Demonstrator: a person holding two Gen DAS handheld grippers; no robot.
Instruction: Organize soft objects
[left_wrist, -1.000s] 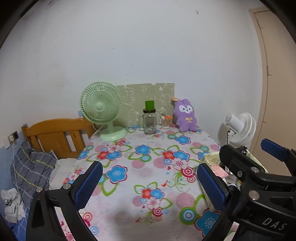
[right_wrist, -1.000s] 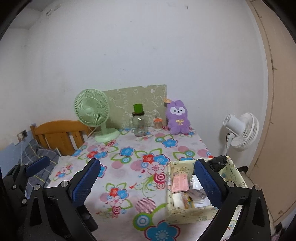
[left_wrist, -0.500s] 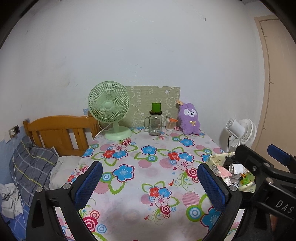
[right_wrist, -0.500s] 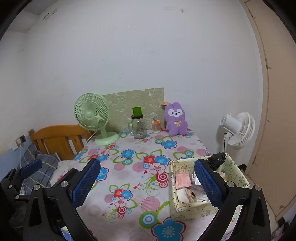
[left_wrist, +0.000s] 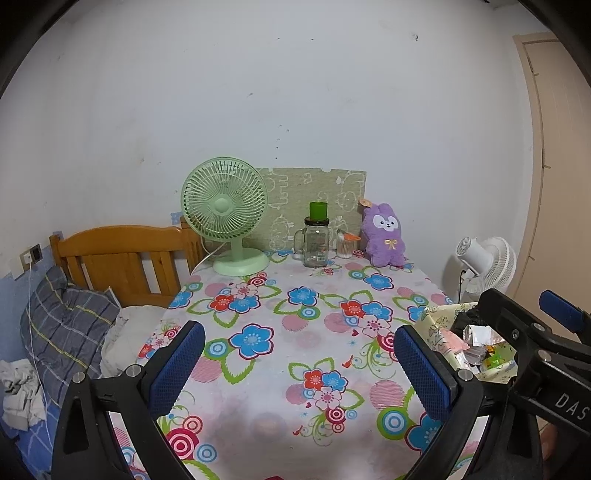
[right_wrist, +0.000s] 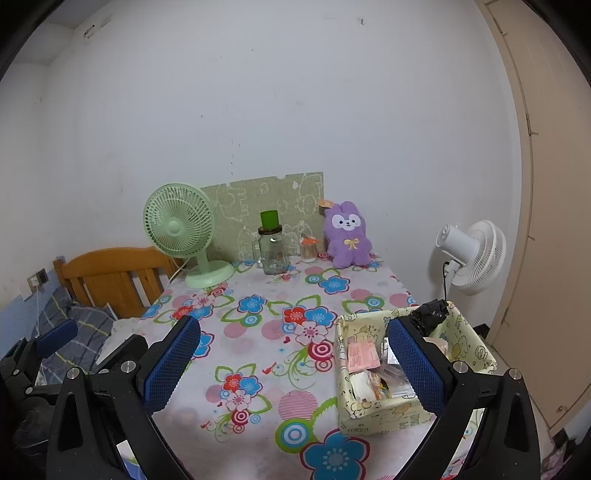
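Note:
A purple plush bunny (left_wrist: 384, 240) sits upright at the far right of the flowered table, against the wall; it also shows in the right wrist view (right_wrist: 347, 236). My left gripper (left_wrist: 299, 365) is open and empty over the table's near end. My right gripper (right_wrist: 295, 363) is open and empty, to the right of the left one; its right finger overlaps a yellow patterned box (right_wrist: 384, 410) of small packets. The box also shows in the left wrist view (left_wrist: 436, 325).
A green desk fan (left_wrist: 227, 218), a glass jar with a green cup on top (left_wrist: 316, 242) and a small glass (left_wrist: 345, 245) stand at the back. A white floor fan (right_wrist: 469, 254) and a door are at the right. A wooden bed with a pillow (left_wrist: 66, 325) is at the left.
Both grippers have drawn back and risen from the table, so the fan, jar and bunny look farther off. Both grippers stay open.

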